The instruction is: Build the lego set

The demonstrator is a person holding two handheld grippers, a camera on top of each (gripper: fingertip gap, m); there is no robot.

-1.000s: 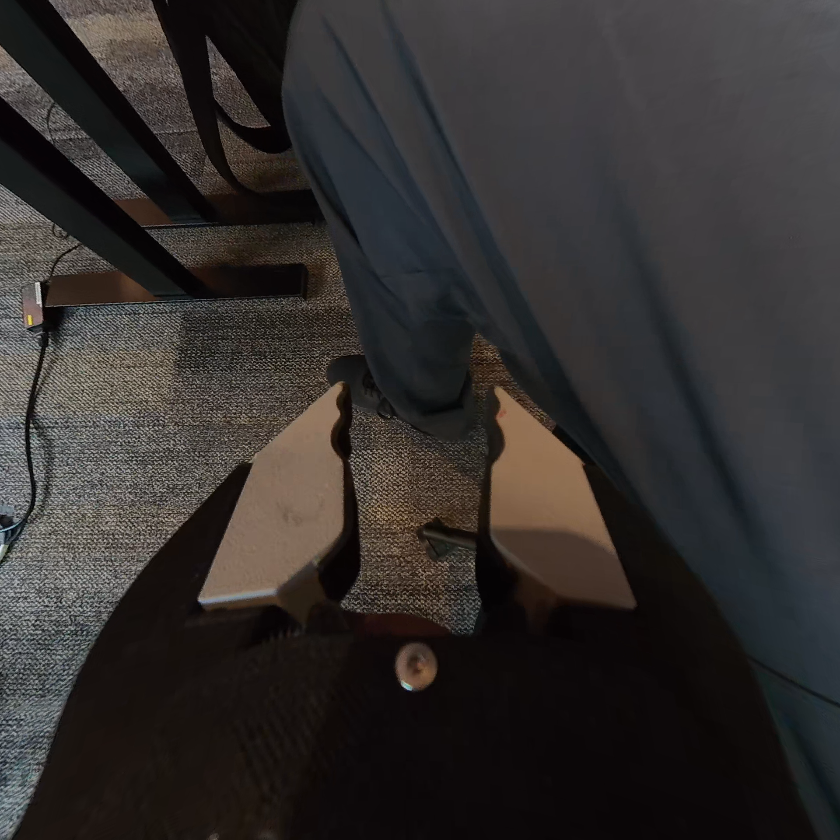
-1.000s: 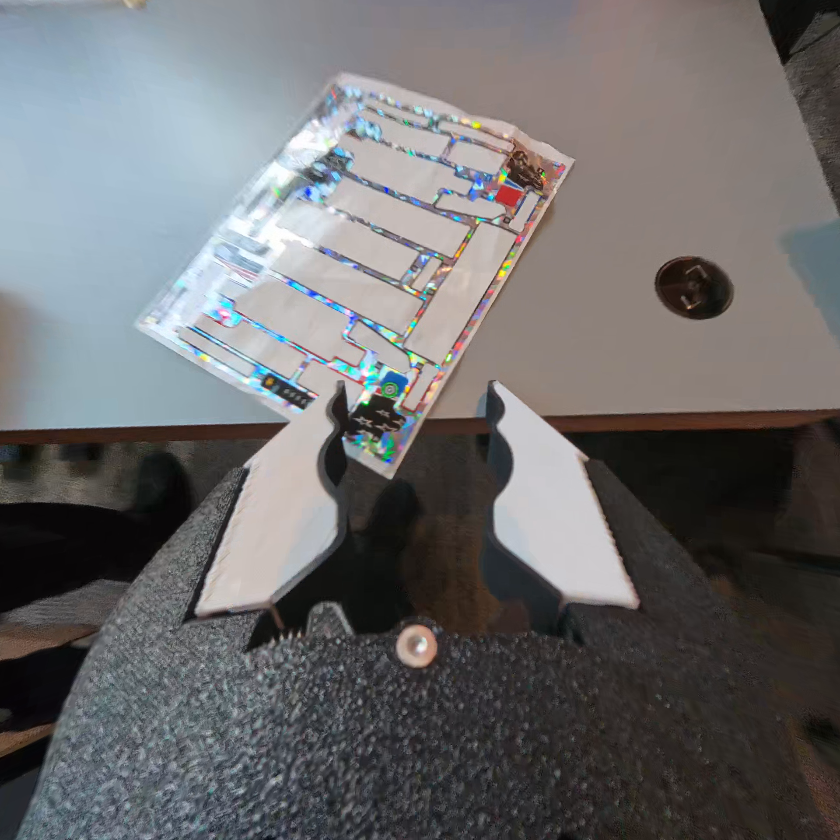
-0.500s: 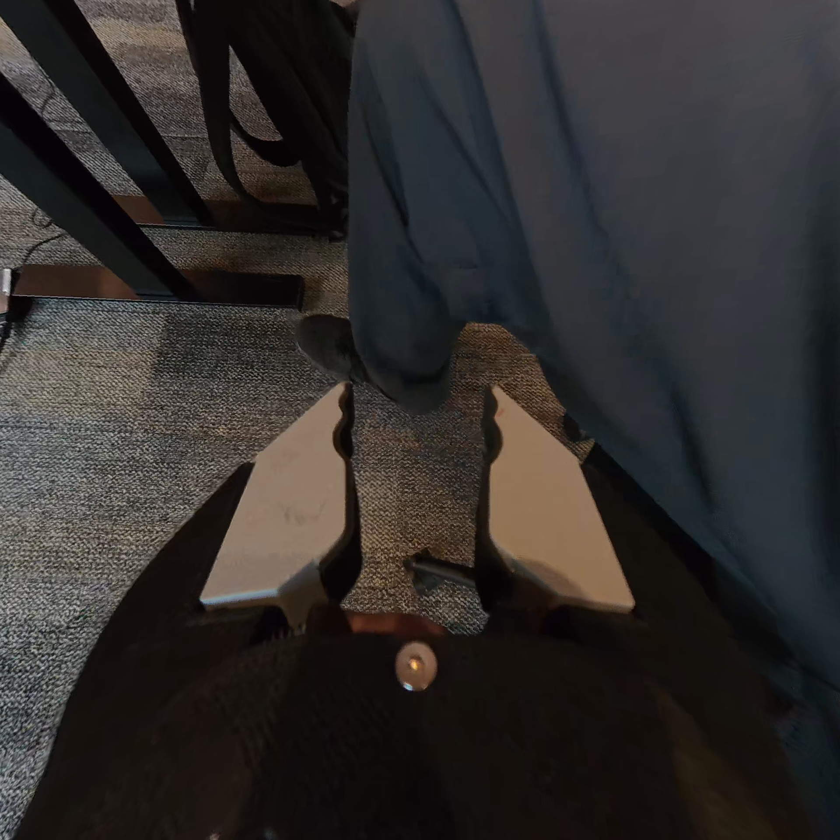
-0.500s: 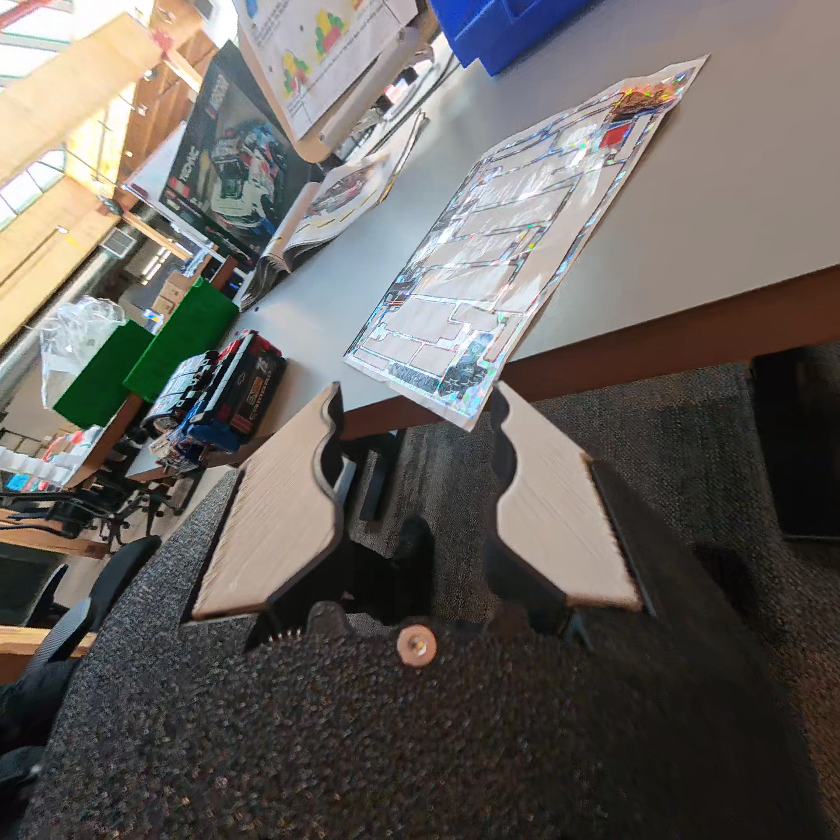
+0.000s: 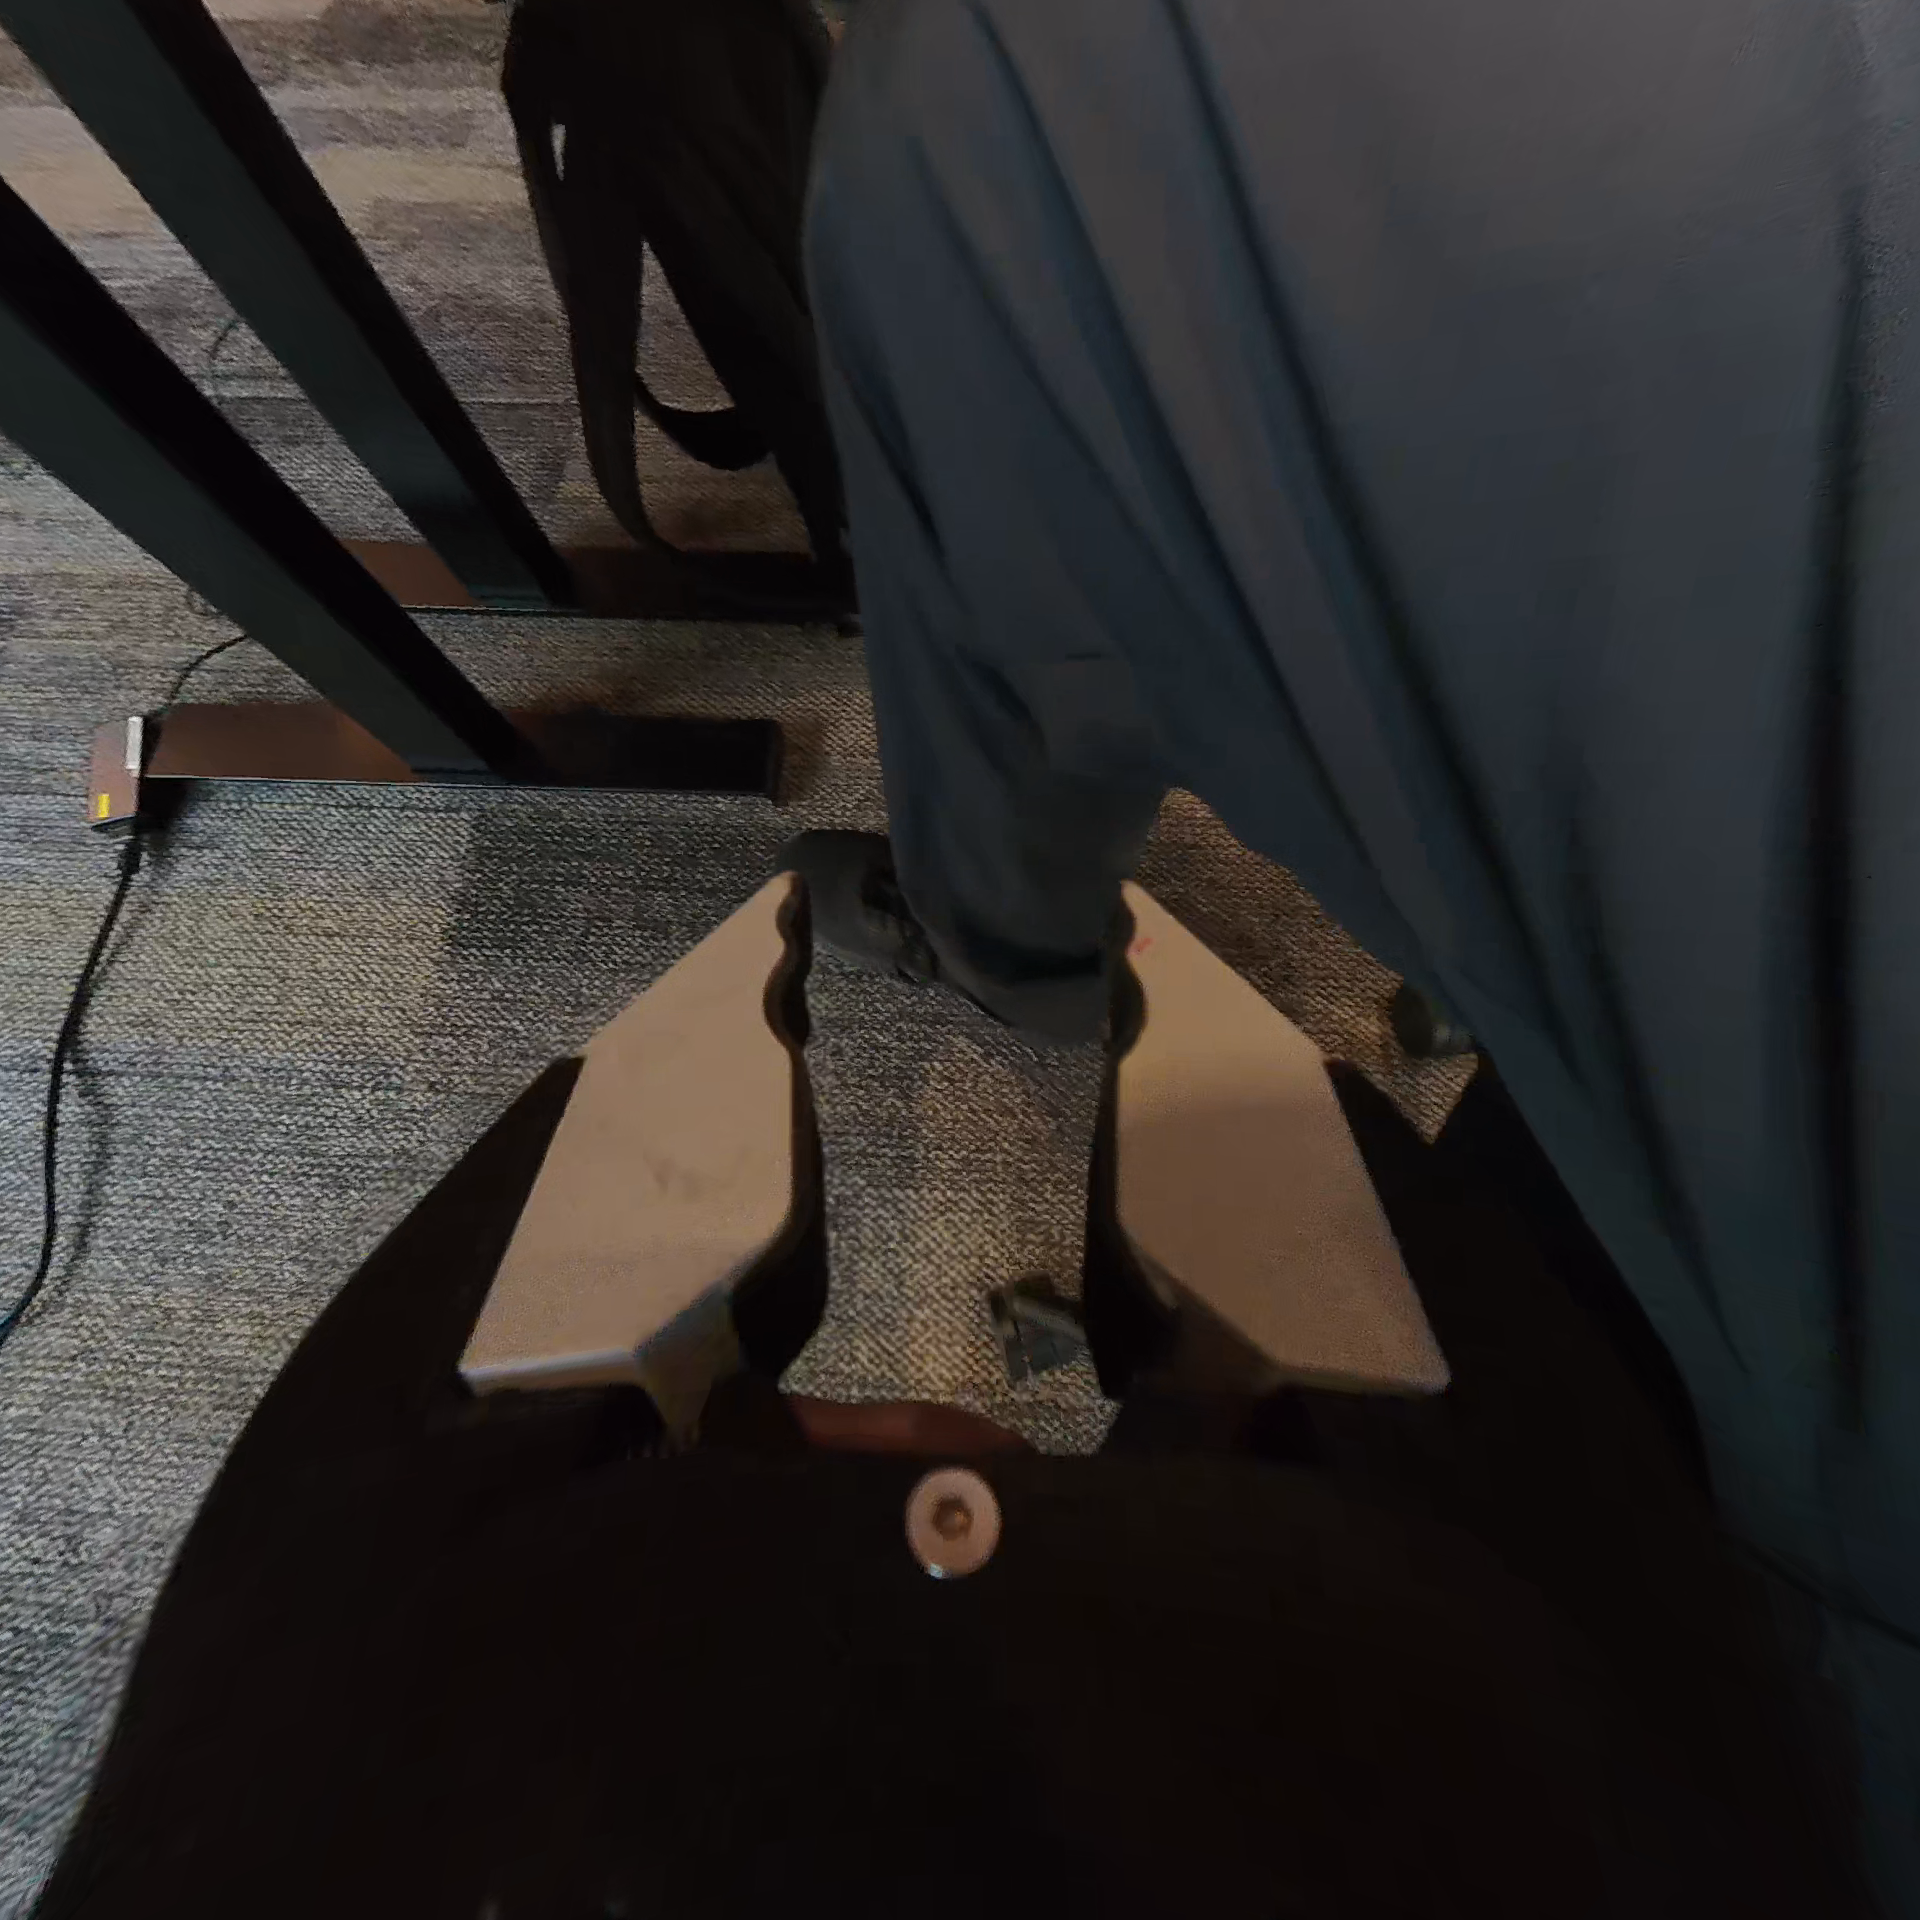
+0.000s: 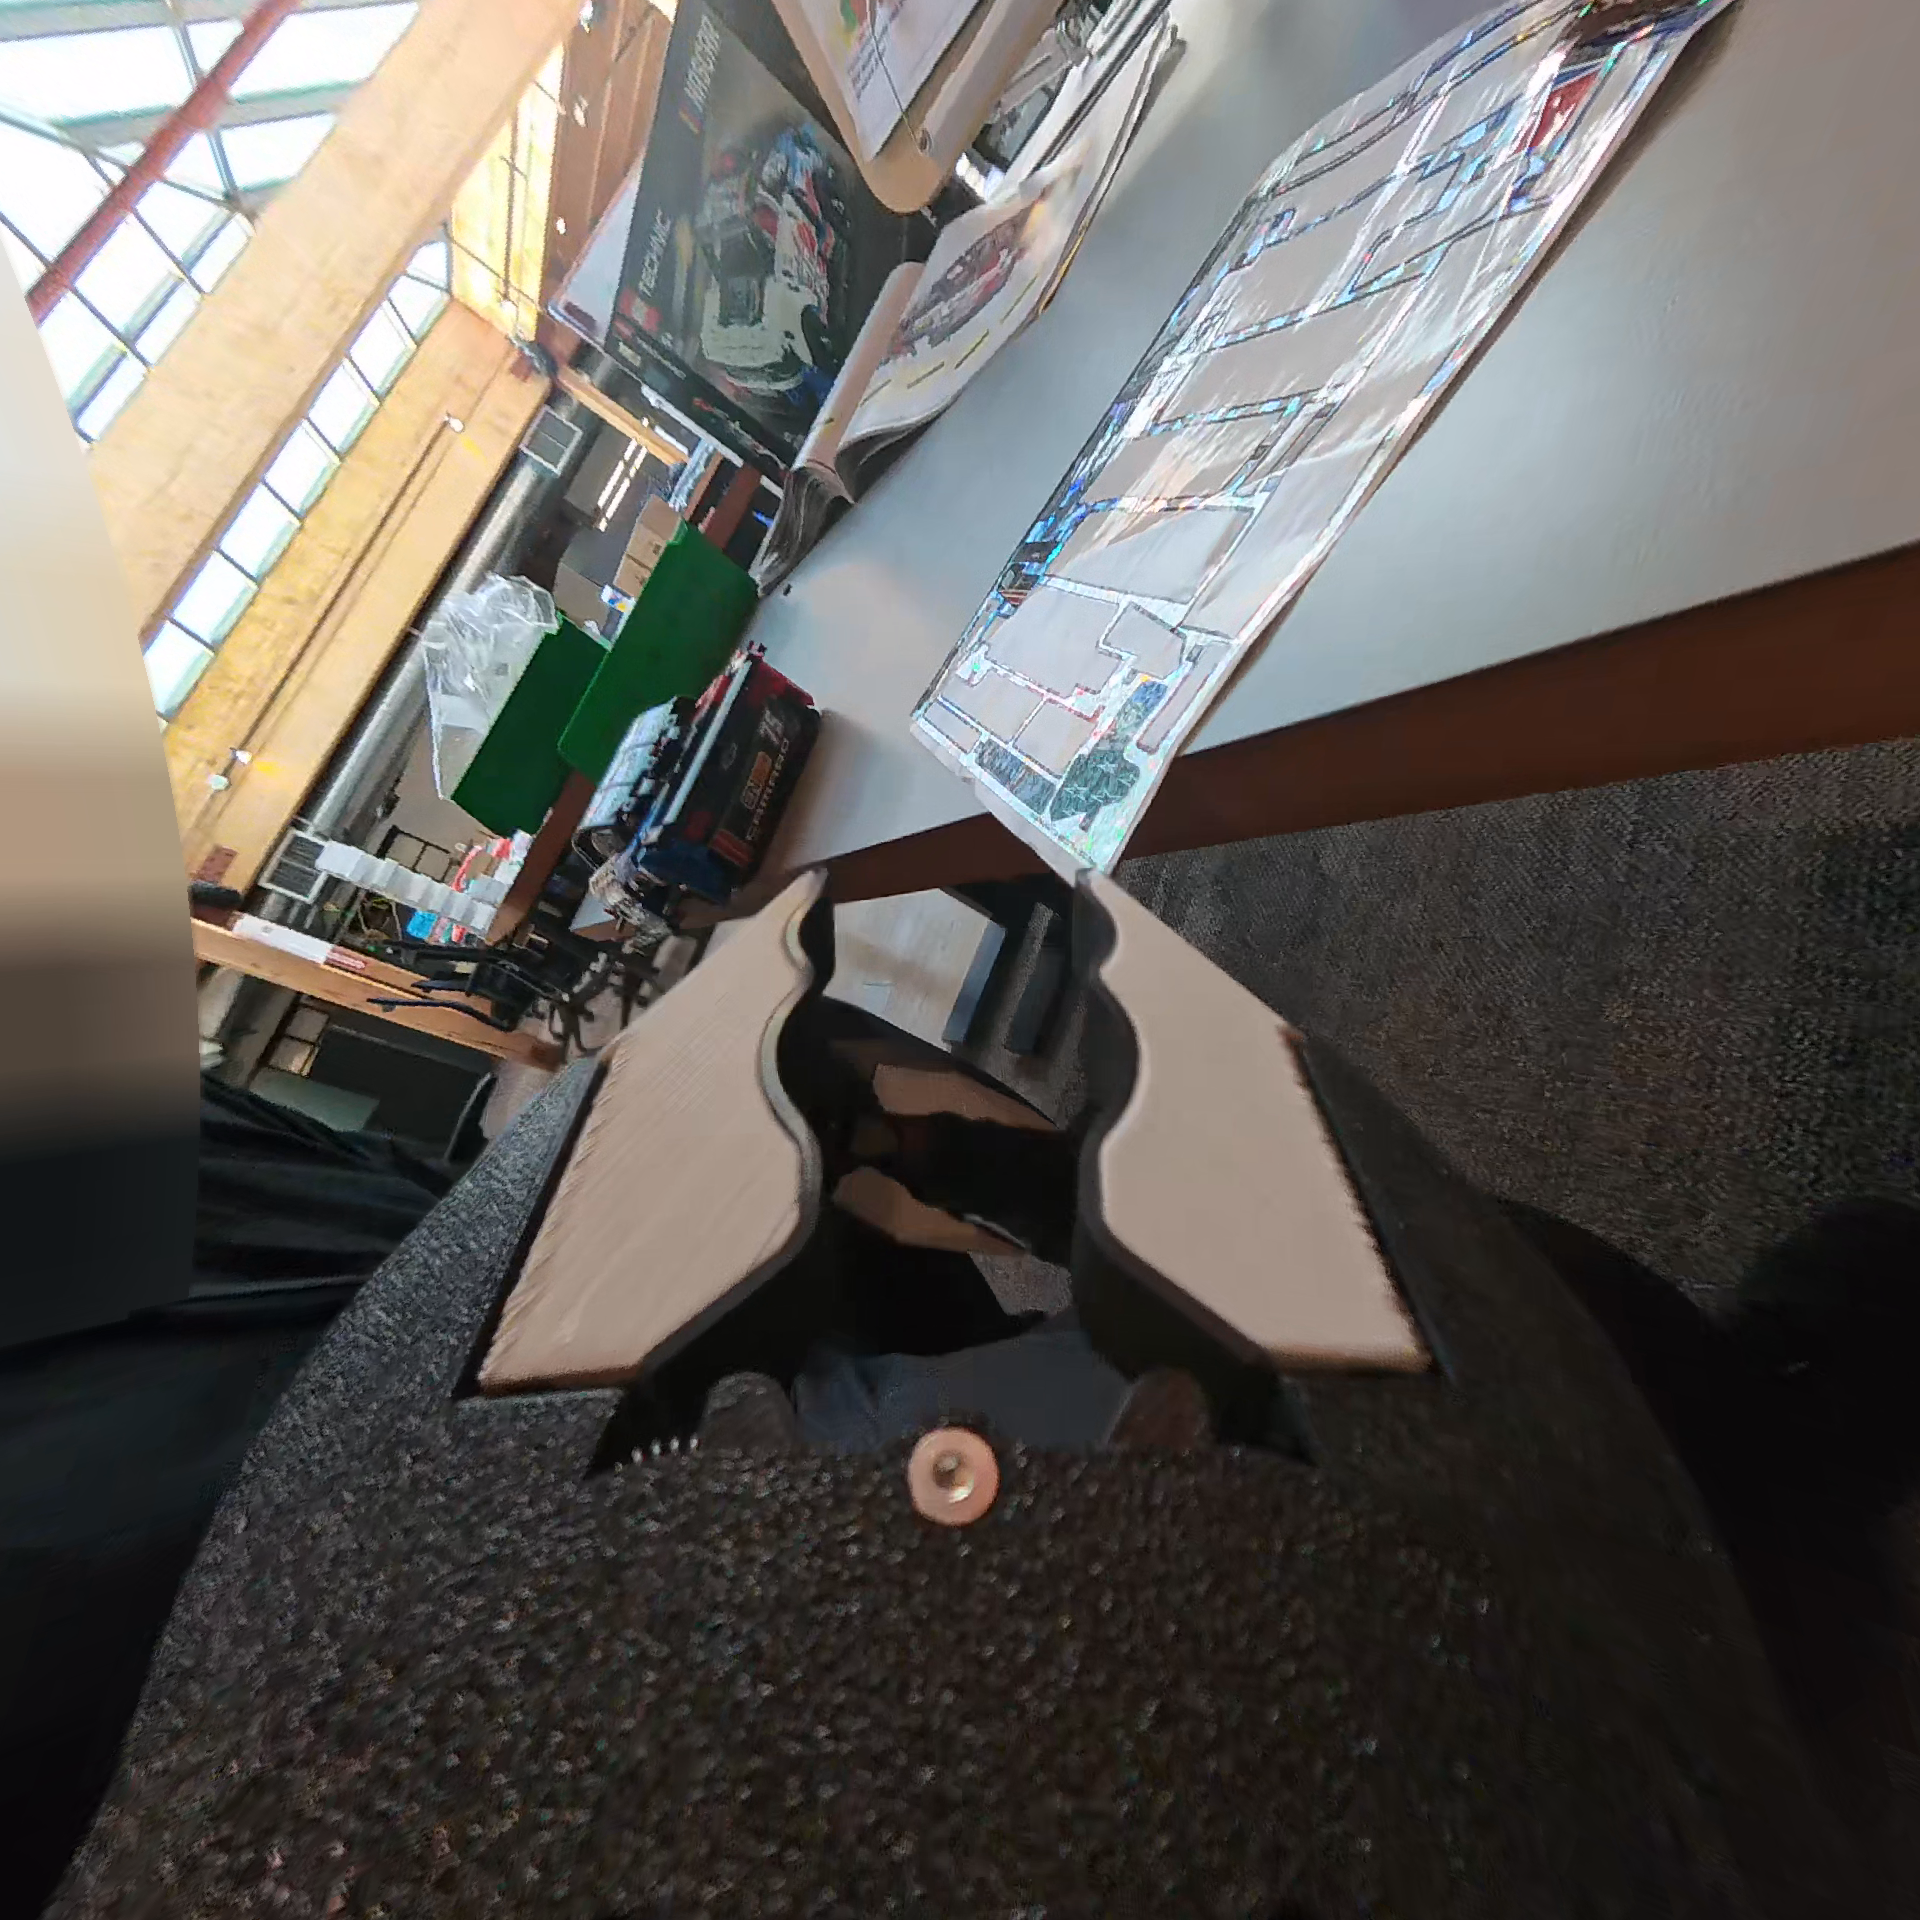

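My left gripper (image 5: 961, 914) is open and empty, pointing down at the grey carpet (image 5: 312, 1039) beside a person's blue trouser leg (image 5: 1018, 727). My right gripper (image 6: 951, 888) is open and empty, held below the table edge (image 6: 1507, 686) and rolled sideways. A shiny holographic sticker sheet (image 6: 1247, 447) lies on the grey table (image 6: 1714, 343), one corner hanging over the edge just beyond my right fingertips. A built red, black and blue lego car (image 6: 707, 790) stands farther along the table. An open instruction booklet (image 6: 935, 332) and the set's box (image 6: 727, 260) lie beyond.
Black table legs (image 5: 239, 343) and their floor bars stand at the left in the left wrist view, with a black cable (image 5: 73, 1039) on the carpet. A person's shoe (image 5: 852, 904) is just past my left fingertips. Green baseplates (image 6: 613, 675) and a clear plastic bag (image 6: 478, 644) sit at the table's far end. There is about 30 cm between the tips of the two grippers.
My right gripper dropped from above the table to below its edge and rolled sideways, bringing the car and box into view. My left gripper swayed slightly over the carpet. Both stayed open.
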